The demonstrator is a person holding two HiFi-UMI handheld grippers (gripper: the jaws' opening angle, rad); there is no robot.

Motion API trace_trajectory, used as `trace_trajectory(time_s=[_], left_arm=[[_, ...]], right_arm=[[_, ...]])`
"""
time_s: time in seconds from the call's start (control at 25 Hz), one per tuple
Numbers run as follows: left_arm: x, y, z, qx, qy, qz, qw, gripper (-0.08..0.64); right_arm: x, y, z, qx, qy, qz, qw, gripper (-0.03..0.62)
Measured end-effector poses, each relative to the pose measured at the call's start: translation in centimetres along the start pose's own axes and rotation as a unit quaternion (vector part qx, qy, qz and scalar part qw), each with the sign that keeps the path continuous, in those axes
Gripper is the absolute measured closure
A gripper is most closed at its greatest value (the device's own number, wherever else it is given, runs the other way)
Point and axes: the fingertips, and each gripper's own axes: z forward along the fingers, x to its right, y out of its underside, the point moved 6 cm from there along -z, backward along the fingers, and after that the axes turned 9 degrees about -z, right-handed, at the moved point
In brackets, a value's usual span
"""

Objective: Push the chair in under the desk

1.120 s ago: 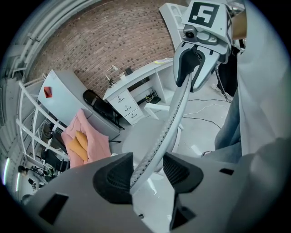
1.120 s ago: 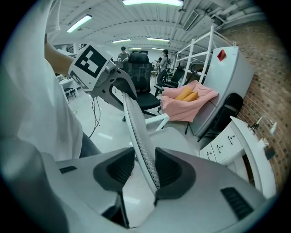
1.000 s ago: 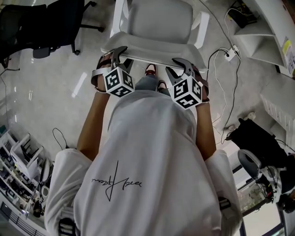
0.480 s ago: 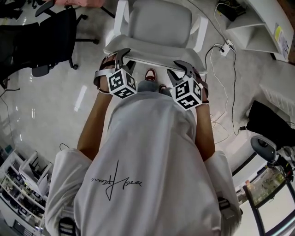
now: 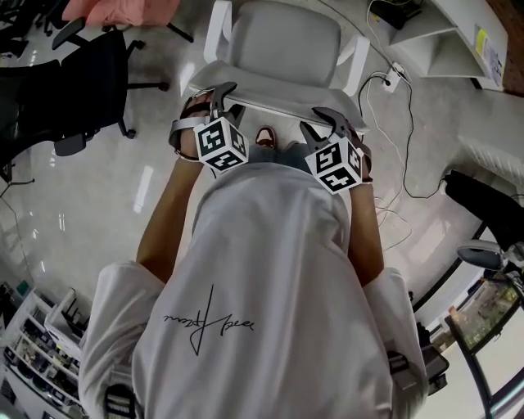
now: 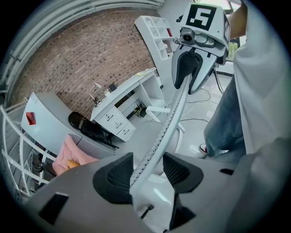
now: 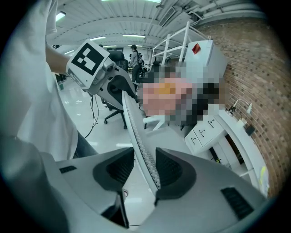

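A white chair (image 5: 282,41) stands in front of me with its seat pointing away. Both grippers straddle the top rim of its mesh backrest (image 5: 274,96), the left gripper (image 5: 217,102) at the left end and the right gripper (image 5: 323,123) at the right end. In the left gripper view the rim (image 6: 170,116) runs between the open jaws (image 6: 148,170), lying against the left pad with a gap to the right pad. In the right gripper view the rim (image 7: 136,132) passes through the open jaws (image 7: 144,168), close to the right pad. A white desk (image 6: 122,98) stands by the brick wall.
A black office chair (image 5: 82,74) stands on the floor to the left, with a pink thing (image 5: 123,8) beyond it. Cables and a power strip (image 5: 393,78) lie on the floor to the right of the white chair. White shelving (image 5: 458,33) is at the upper right.
The floor and its fittings have swung round under the chair and me. The black chair has slid lower in the view and the pink thing has come in. Both grippers stay on the backrest rim.
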Motion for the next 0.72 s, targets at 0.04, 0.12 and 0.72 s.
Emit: trace_trajectory(time_s=[0.04, 0.12, 0.72], left_arm=[[-0.1, -0.1, 0.1, 0.002, 0.001, 0.003, 1.0, 0.357], [-0.2, -0.4, 0.3, 0.006, 0.001, 0.009, 0.9999, 0.357], [-0.8, -1.9, 1.5, 0.02, 0.011, 0.035, 0.9991, 0.354]], right_arm=[[0.1, 0.0, 0.0, 0.0, 0.003, 0.001, 1.0, 0.428], [0.2, 0.2, 0.0, -0.001, 0.007, 0.005, 1.0, 0.428], [0.4, 0.9, -0.4, -0.006, 0.036, 0.023, 0.999, 0.43]])
